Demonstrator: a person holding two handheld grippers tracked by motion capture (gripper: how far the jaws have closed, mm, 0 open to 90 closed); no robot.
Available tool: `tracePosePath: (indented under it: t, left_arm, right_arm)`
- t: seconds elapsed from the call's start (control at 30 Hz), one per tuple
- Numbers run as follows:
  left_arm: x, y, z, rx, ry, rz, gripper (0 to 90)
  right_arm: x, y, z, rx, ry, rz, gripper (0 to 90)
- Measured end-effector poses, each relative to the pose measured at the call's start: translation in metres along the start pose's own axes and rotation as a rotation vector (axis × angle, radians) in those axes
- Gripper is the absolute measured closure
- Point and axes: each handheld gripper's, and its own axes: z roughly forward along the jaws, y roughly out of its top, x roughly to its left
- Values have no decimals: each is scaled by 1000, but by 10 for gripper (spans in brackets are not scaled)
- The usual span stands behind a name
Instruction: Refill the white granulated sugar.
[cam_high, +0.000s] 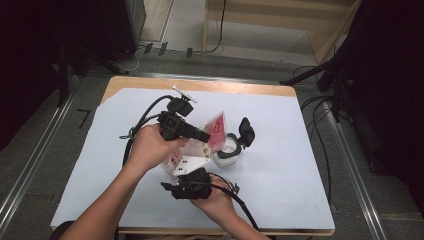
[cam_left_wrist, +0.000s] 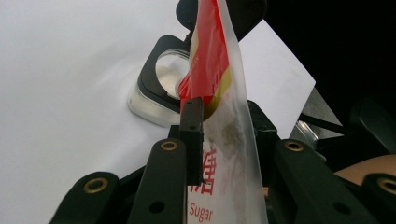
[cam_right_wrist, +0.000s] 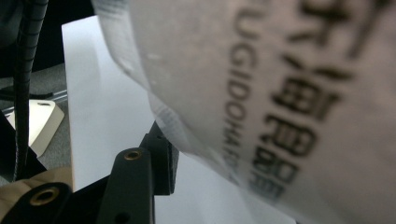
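The sugar bag (cam_high: 200, 145) was held tilted between both tools near the middle of the surface (cam_high: 280, 165), its red top corner poised over the open container (cam_high: 227, 152) with its black flip lid raised. The left hand-held gripper (cam_left_wrist: 229, 126) had its jaws pinched on the bag's upper part, the film caught between the pads, while the right hand-held gripper (cam_high: 187, 182) sat under the bag's lower end, apparently supporting or clamping it, though its own view showed one jaw beside the film and left the other out of frame, so its grip could not be confirmed. The likely failure was sugar missing the narrow opening and scattering over the white surface, should the bag's mouth drift sideways or the slack film fold. A slip at the thin film could also drop the bag onto the container and tip it. Whether the bag was cut open, and how much sugar remained, could not be made out; the container's fill was partly hidden behind the bag.
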Motion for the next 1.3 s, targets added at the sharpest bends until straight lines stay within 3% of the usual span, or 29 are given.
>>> tracePosePath:
  t: [0.37,0.57,0.87,1.13,1.3]
  left_arm:
    - [13,-3,6,14,-31,-45,742]
    - [14,-4,16,53,-18,-30,744]
    - [19,-7,21,65,-25,-28,745]
    - [27,-10,23,72,-61,-59,779]
    - [28,-12,26,76,-57,-56,794]
  right_arm:
    - [-1,-9,7,30,6,-21,568]
    - [1,-14,12,51,2,-34,571]
    - [-1,-18,16,81,-5,-41,576]
    - [-1,-23,20,107,-12,-38,577]
    - [-3,-26,23,120,-18,-43,580]
